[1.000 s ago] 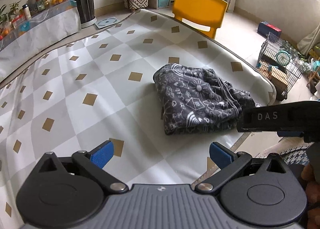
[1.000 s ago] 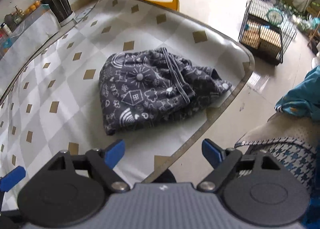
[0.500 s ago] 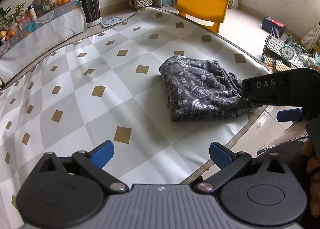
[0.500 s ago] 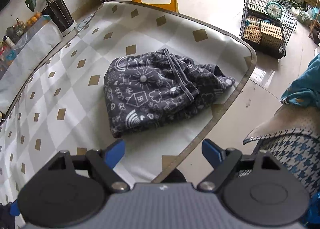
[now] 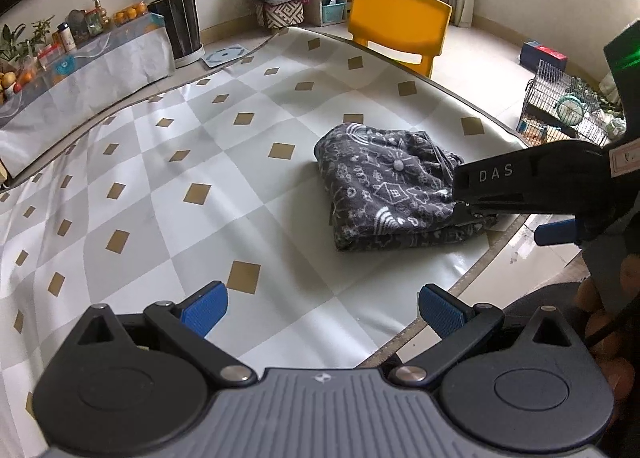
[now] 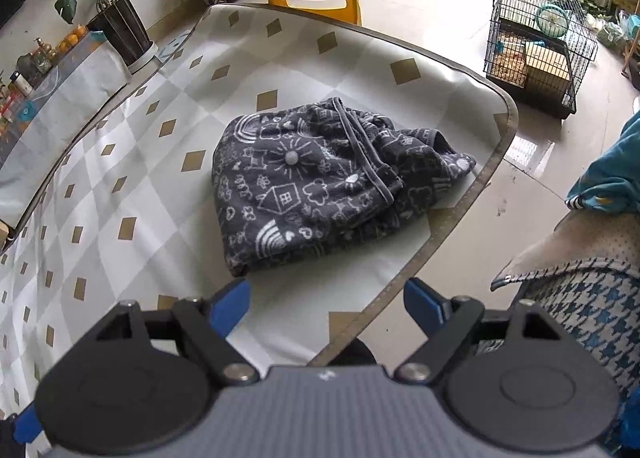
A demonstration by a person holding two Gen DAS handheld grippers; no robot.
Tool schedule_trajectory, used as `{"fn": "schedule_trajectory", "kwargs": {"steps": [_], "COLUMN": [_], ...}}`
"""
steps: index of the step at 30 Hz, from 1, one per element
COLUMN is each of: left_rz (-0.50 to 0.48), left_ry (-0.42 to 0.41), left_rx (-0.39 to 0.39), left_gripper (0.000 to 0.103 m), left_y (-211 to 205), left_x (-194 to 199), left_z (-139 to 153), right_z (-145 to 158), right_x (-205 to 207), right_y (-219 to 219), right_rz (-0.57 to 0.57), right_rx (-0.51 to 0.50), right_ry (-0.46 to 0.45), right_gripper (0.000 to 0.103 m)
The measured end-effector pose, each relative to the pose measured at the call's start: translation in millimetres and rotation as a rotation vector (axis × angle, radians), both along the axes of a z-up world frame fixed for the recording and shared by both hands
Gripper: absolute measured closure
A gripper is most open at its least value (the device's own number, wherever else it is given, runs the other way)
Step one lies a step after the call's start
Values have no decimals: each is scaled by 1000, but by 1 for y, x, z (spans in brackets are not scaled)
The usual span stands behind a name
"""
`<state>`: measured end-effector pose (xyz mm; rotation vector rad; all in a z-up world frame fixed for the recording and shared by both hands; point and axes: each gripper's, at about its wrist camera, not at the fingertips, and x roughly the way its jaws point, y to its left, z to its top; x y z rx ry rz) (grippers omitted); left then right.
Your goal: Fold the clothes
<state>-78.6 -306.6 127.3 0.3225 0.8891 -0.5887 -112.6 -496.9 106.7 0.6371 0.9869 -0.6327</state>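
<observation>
A dark grey garment with white doodle prints (image 5: 384, 193) lies folded in a compact bundle near the table's right corner; it also shows in the right wrist view (image 6: 320, 185). My left gripper (image 5: 320, 310) is open and empty, held above the table's front area, well short of the garment. My right gripper (image 6: 326, 300) is open and empty, above the table edge just in front of the garment. The right gripper's black body (image 5: 532, 185) crosses the left wrist view and hides the garment's right end.
The table wears a grey-white checked cover with gold diamonds (image 5: 180, 185); its rounded edge (image 6: 460, 209) runs close to the garment. A yellow chair (image 5: 400, 31) stands beyond the table. A wire pet cage (image 6: 536, 41) sits on the floor. A houndstooth cushion (image 6: 580, 298) lies at the right.
Both grippers have pulled back and risen a little from the garment; it looks smaller and farther in the left wrist view. The garment has not moved. Both stay open.
</observation>
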Motion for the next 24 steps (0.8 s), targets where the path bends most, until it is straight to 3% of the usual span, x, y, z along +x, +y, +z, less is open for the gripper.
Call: {"fn": "schedule_trajectory", "kwargs": {"steps": [5,14,24], "left_rz": [21,-32,-45], "left_ry": [-4,-34,-34], "left_rx": [17,64,97], "left_gripper": [0,0,0], "left_y": [7,-8,-19], "left_x": [-1,-4,-1], "left_z": [-5,-2,-6], "right_z": [-1,-8,-6], "right_x": [5,-9,-5], "right_y": [4,-14,-8], "right_rz": [20,-60,-30], "right_rx": [-3,119,66], "right_ry": [9,-33,-15], "right_gripper": [19,19,19]}}
